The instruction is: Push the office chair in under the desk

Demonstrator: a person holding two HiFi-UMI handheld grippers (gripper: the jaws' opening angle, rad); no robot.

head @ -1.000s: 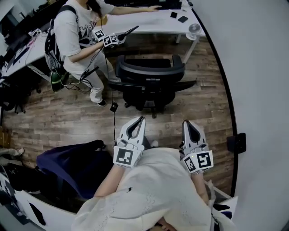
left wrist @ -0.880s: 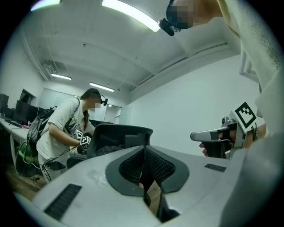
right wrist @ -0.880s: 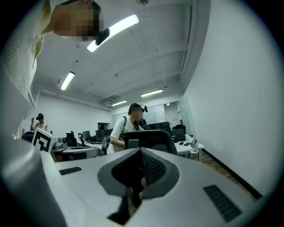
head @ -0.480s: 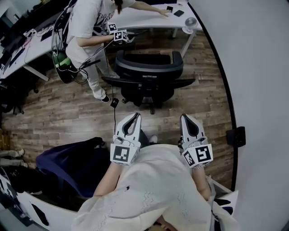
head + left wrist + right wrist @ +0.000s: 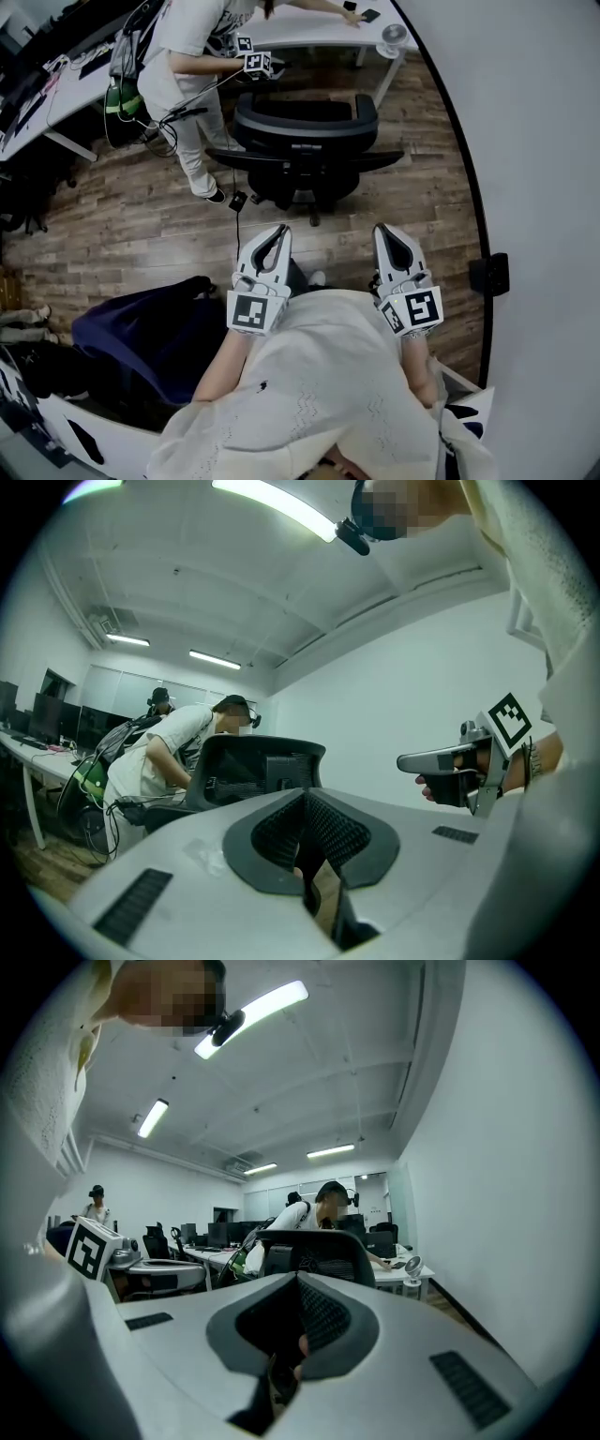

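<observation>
You held both tools clenched and empty: the left gripper [image 5: 278,231] and the right gripper [image 5: 382,231] sat side by side, pointing forward at the chair [image 5: 302,141]. The chair stood well ahead of you, its backrest [image 5: 300,117] turned toward you and lying across your line, with the desk [image 5: 319,36] just beyond it. It sat more squarely before your left; your right aimed near its right armrest [image 5: 380,161]. A person [image 5: 187,66] stood close by the chair's left side.
</observation>
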